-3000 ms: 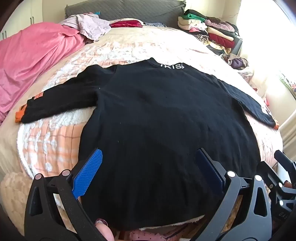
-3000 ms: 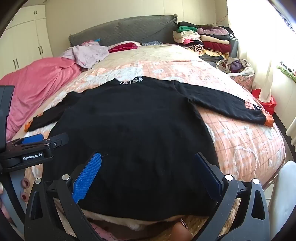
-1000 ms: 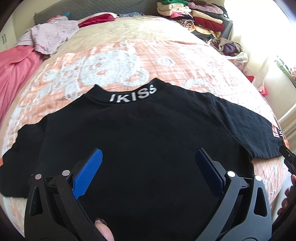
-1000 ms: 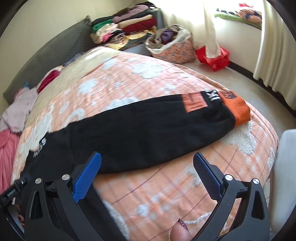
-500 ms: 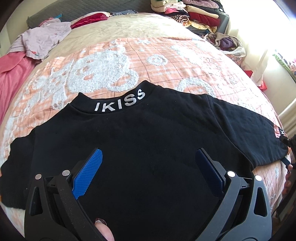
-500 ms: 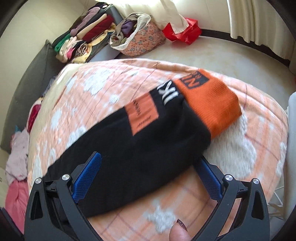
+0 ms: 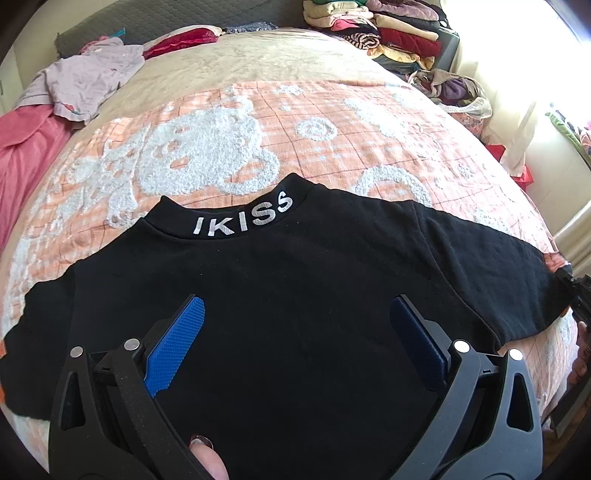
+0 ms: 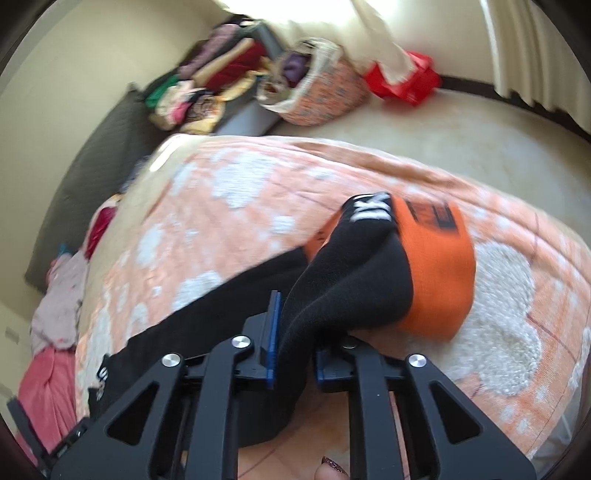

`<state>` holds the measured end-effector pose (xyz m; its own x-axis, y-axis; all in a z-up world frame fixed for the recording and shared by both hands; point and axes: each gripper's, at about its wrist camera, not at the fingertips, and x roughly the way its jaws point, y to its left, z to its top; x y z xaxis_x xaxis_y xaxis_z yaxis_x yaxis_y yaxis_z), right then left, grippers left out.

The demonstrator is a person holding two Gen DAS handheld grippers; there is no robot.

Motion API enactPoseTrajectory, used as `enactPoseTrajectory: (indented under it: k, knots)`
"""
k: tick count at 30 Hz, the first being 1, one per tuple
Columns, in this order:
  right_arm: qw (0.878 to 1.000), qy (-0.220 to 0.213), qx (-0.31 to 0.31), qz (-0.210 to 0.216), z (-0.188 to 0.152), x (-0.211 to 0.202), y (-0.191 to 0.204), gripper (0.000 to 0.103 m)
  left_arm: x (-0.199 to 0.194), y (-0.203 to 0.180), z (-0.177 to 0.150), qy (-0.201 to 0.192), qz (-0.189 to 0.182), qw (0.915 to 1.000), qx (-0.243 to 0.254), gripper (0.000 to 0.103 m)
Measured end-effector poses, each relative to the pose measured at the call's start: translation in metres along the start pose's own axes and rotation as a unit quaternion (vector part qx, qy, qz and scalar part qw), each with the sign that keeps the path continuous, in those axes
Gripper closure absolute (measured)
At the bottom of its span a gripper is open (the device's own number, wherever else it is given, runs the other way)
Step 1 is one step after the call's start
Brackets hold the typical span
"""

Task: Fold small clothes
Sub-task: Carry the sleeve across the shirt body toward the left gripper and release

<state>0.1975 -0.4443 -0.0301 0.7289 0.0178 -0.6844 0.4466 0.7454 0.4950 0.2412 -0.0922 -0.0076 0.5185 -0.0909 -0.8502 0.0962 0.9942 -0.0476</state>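
A black long-sleeved top with white "IKISS" lettering on its collar lies spread flat on the bed, collar pointing away. My left gripper hovers open over the top's back, its blue pads wide apart with nothing between them. In the right wrist view my right gripper is shut on the black sleeve, pinched just behind its orange cuff. The sleeve bunches upward between the blue pads. The other sleeve runs out of view at the left edge of the left wrist view.
An orange-and-white patterned blanket covers the bed. Loose lilac clothes and a pink cover lie at the far left. Stacked folded clothes and a floral bag stand beyond the bed's right side; a red bag sits on the floor.
My right gripper moved out along the right sleeve to the cuff end and went from wide open to shut on the sleeve. The left gripper stayed open over the top's back.
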Motion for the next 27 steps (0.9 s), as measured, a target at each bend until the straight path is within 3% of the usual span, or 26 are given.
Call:
enactPoseTrajectory:
  k: [13,27]
  knots:
    - [0.99,-0.021,-0.105,0.095,-0.017,-0.047,0.105,0.093,-0.022,0.025,-0.001,-0.01,-0.027,0.9993,-0.022,0.008]
    - [0.963,0.005,-0.218,0.156,-0.086,-0.054,0.229,0.093,-0.051,0.097,-0.008,-0.009,-0.128,0.9865,-0.102,0.008]
